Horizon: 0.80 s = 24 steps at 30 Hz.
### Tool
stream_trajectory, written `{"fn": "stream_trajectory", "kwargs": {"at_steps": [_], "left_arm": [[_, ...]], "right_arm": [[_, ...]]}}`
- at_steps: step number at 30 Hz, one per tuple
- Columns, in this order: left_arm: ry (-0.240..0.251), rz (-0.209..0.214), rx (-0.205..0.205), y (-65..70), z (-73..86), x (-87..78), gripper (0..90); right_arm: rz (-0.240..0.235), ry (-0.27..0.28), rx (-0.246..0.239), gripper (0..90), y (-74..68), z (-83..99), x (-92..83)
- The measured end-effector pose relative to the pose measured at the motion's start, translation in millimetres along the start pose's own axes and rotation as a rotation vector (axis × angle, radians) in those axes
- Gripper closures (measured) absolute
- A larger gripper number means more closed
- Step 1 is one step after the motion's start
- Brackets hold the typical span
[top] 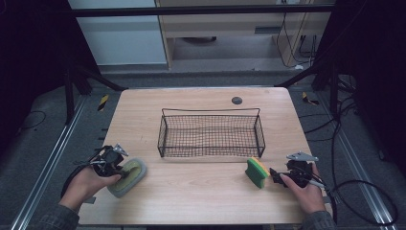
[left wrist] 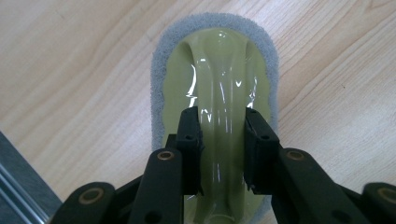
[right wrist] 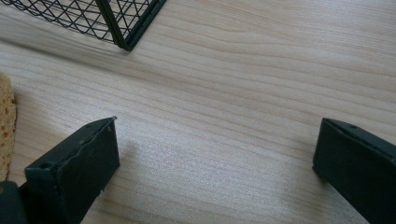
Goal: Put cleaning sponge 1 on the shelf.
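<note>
A scrubber (top: 130, 176), a grey oval pad with a glossy olive-green handle (left wrist: 219, 60), lies flat on the table's near left. My left gripper (top: 119, 167) is shut on the raised ridge of that handle, and both pads (left wrist: 189, 130) press its sides in the left gripper view. A green and yellow sponge (top: 257, 171) stands on its edge at the near right. Just to its right my right gripper (top: 273, 174) is open above bare wood, with nothing between its jaws (right wrist: 217, 135). The sponge's yellow side (right wrist: 5, 121) shows at the left edge of the right gripper view.
A black wire basket (top: 210, 110) stands empty in the middle of the wooden table (top: 201, 196), and its corner (right wrist: 126, 23) shows in the right gripper view. A small dark disc (top: 237, 100) sits near the far edge. Cables trail off to the right.
</note>
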<state>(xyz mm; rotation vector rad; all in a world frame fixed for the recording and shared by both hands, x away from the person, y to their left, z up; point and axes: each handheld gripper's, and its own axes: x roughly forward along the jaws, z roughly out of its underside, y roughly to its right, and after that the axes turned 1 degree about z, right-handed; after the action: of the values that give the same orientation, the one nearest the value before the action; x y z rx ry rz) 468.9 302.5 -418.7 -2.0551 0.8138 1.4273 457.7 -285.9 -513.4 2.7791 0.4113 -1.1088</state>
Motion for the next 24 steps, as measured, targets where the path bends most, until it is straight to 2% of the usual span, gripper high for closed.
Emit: {"fn": "stream_trajectory", "kwargs": {"at_steps": [1,5,6,8,9,13,14,16,17,19,24], "left_arm": [[0.0,0.0,0.0,0.0,0.0,0.0,70.7],[0.038,-0.028,0.05,0.9,-2.2,-7.1,70.7],[0.038,-0.028,0.05,0.9,-2.2,-7.1,70.7],[0.065,-0.047,0.089,2.2,-3.3,-12.2,70.7],[0.065,-0.047,0.089,2.2,-3.3,-12.2,70.7],[0.103,-0.069,0.148,4.8,-4.0,-21.6,70.7],[0.103,-0.069,0.148,4.8,-4.0,-21.6,70.7],[0.118,-0.072,0.185,5.9,-4.1,-25.3,70.7],[0.136,-0.068,0.191,5.0,-4.3,-26.5,70.7],[0.139,-0.068,0.184,4.8,-4.5,-26.5,70.7],[0.144,-0.081,0.196,1.7,-8.5,-28.3,70.7]], "right_arm": [[0.001,-0.001,0.001,0.6,-0.1,0.0,0.0],[0.002,0.0,0.002,0.7,-0.3,0.1,-0.1],[0.003,0.0,0.003,0.7,-0.4,0.1,-0.1],[0.003,0.0,0.003,0.7,-0.5,0.1,-0.1],[0.003,0.0,0.003,0.7,-0.5,0.1,-0.1],[0.012,0.001,0.008,0.8,-1.3,0.3,-0.1],[0.012,0.001,0.008,0.8,-1.3,0.3,-0.1],[0.016,0.001,0.011,0.9,-2.0,0.5,-0.4],[0.018,0.001,0.017,0.8,-2.9,0.5,-0.7],[0.018,0.0,0.018,0.8,-3.0,0.5,-0.6],[0.022,0.001,0.02,0.8,-3.6,0.5,-0.6]]}}
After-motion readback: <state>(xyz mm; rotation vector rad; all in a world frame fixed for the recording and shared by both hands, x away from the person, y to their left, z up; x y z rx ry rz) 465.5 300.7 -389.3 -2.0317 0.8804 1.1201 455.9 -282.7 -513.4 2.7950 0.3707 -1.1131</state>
